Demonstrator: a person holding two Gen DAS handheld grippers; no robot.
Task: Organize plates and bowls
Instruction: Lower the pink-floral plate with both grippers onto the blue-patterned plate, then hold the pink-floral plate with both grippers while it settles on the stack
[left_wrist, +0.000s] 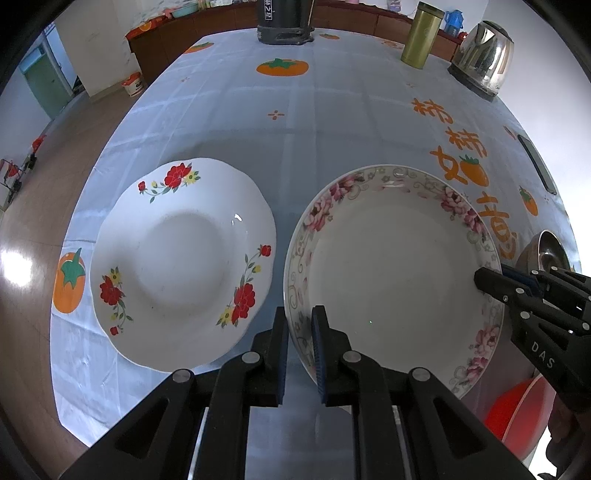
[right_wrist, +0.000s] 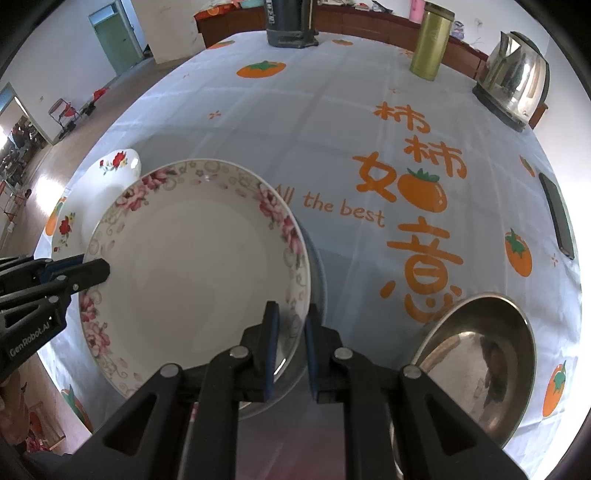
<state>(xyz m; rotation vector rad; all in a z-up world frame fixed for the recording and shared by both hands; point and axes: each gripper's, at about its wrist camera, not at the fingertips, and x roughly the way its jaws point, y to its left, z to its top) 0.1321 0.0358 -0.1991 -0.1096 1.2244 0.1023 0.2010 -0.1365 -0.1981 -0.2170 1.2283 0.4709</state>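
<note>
A white plate with a pink flower border (left_wrist: 399, 258) (right_wrist: 192, 269) is held between both grippers, with a dark shadow under it on the cloth. My left gripper (left_wrist: 300, 350) is shut on its left rim, and its black tip also shows in the right wrist view (right_wrist: 99, 271). On the opposite rim my right gripper (right_wrist: 291, 343) is shut too, seen from the side in the left wrist view (left_wrist: 484, 282). A scalloped white plate with red flowers (left_wrist: 184, 258) (right_wrist: 110, 170) lies flat on the tablecloth just left of the held plate.
A steel bowl (right_wrist: 480, 369) (left_wrist: 550, 251) sits right of the held plate, and a red bowl (left_wrist: 517, 413) is at the near right. At the table's far end stand a green flask (left_wrist: 421, 37), a steel kettle (left_wrist: 484, 55) and a dark appliance (left_wrist: 284, 22). A phone (right_wrist: 557, 218) lies at the right edge.
</note>
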